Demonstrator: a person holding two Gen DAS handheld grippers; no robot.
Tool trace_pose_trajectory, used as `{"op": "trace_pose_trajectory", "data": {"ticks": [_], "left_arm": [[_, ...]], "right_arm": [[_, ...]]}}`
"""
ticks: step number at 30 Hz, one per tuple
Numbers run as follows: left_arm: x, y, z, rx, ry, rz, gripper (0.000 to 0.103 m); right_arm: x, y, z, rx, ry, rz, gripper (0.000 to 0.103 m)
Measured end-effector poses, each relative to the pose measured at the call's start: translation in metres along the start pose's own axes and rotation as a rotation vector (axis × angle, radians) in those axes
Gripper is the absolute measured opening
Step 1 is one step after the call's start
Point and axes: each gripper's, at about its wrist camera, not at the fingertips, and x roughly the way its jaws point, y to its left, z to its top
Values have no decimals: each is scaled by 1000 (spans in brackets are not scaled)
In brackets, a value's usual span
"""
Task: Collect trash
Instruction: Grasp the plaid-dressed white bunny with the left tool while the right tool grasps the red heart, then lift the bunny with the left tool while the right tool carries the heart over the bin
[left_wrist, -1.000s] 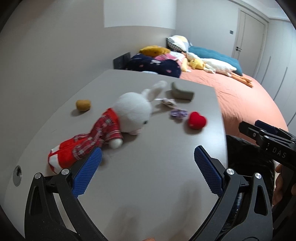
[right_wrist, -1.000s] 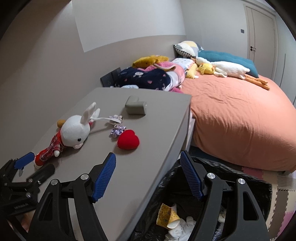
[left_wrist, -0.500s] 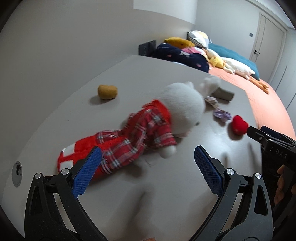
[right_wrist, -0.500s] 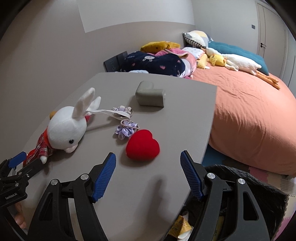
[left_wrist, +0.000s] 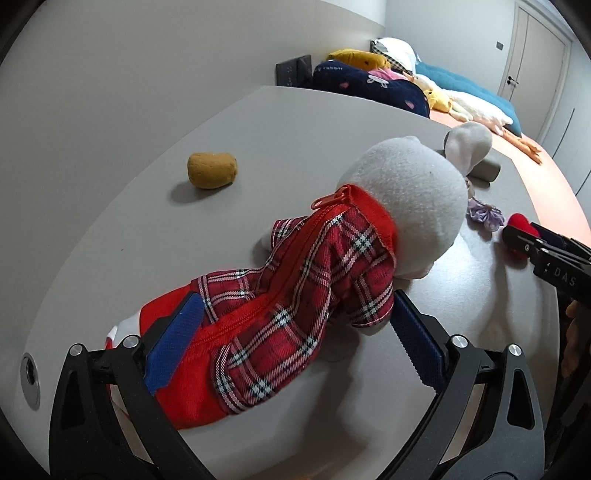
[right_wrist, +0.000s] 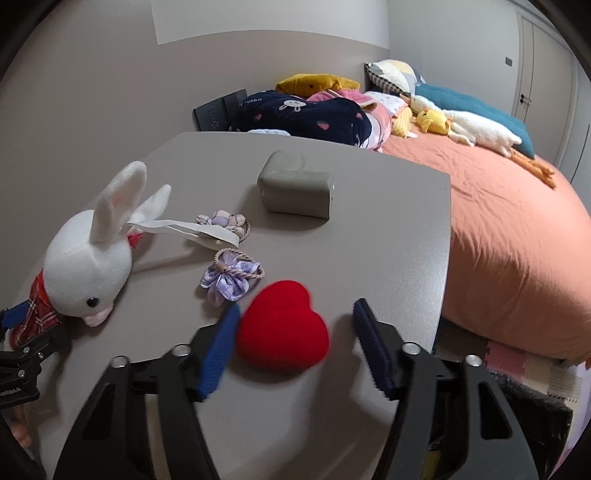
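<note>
1. Table (right_wrist: 388, 229): bearing one plush rabbit (left_wrist: 332, 266), one red heart (right_wrist: 282, 325), two fabric bows.
2. Left view only: one brown lump (left_wrist: 211, 170); right view only: rabbit's face.
3. Left gripper (left_wrist: 295, 343): spread wide, straddling the rabbit, nearer than earlier.
4. Right gripper (right_wrist: 295, 343): unclenched, flanking the heart, having advanced.

On the table (right_wrist: 388, 229), the plush rabbit (right_wrist: 85, 262) lies left of the heart (right_wrist: 282, 330).
</note>
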Motion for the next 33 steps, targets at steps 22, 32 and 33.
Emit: {"op": "trace_pose_trajectory", "data": {"ticks": [22, 32, 33], "left_arm": [[-47, 15, -1, -114, -152, 26, 29], [-78, 7, -9, -128, -189, -8, 29], [-81, 6, -9, -129, -194, -10, 29]], "right_arm": [[-39, -7, -2, 5, -53, 13, 48], [-76, -6, -9, 0, -96, 21, 48], [-80, -6, -10, 0, -100, 22, 48]]}}
